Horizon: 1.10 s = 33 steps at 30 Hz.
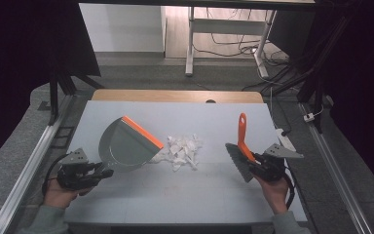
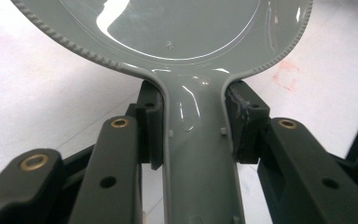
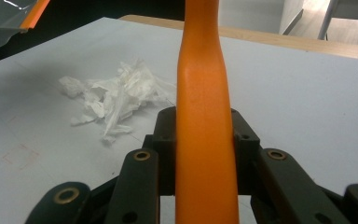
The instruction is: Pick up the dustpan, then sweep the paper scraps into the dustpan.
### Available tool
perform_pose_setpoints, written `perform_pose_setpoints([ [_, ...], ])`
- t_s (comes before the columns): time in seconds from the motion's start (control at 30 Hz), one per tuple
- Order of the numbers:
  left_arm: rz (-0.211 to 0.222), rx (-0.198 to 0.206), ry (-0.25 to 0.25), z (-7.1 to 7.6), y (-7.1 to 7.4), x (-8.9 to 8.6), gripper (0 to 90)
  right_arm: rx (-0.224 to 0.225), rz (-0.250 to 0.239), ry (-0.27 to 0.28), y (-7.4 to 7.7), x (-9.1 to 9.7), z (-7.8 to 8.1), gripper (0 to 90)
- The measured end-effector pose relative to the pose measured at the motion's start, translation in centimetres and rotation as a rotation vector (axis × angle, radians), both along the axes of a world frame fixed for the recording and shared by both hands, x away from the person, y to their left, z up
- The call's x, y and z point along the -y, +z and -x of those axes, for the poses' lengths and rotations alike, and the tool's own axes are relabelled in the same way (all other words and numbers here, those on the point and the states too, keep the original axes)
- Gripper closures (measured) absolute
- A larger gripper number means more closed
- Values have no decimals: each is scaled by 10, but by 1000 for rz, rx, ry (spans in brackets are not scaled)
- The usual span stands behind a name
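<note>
A grey dustpan with an orange lip is held above the table's left side, tilted with its lip toward the middle. My left gripper is shut on its handle; the left gripper view shows both pads pressed on the grey dustpan handle. A pile of white paper scraps lies in the table's middle, also seen as the paper pile ahead and left of the brush. My right gripper is shut on the orange handle of a hand brush, its grey bristles pointing left toward the pile.
The white table top has a wooden strip along its far edge. Metal rails run along both sides. A desk frame and cables stand on the floor beyond.
</note>
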<state>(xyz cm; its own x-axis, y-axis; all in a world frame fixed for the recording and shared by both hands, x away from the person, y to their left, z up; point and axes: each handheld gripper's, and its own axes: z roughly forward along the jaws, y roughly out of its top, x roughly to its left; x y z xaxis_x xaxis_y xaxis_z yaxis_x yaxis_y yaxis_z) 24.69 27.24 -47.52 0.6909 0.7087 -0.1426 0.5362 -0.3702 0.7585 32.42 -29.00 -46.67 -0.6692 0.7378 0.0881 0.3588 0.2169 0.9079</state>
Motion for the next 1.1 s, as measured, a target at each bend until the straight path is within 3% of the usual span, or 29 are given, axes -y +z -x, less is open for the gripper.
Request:
perform_pose_setpoints([
  [0.1, -4, -4, -50, 3, 3, 3, 615, 6, -3, 8, 1, -1, 0, 701],
  [0.3, -22, -12, -85, 4, 5, 7, 615, 1, 4, 12, 0, -3, -1, 702],
  [0.43, -65, -7, -152, 7, 8, 19, 615, 2, 11, 14, -1, -4, -1, 701],
  [0.7, -76, -9, -166, 9, 10, 21, 615, 6, 13, 13, 0, -4, -1, 702],
  [0.9, -125, -25, -208, 10, 9, 30, 615, 15, 19, 16, 1, -8, -2, 701],
  [1.1, -182, -56, -191, 9, 7, 29, 615, 32, 30, 18, 5, -13, -5, 701],
])
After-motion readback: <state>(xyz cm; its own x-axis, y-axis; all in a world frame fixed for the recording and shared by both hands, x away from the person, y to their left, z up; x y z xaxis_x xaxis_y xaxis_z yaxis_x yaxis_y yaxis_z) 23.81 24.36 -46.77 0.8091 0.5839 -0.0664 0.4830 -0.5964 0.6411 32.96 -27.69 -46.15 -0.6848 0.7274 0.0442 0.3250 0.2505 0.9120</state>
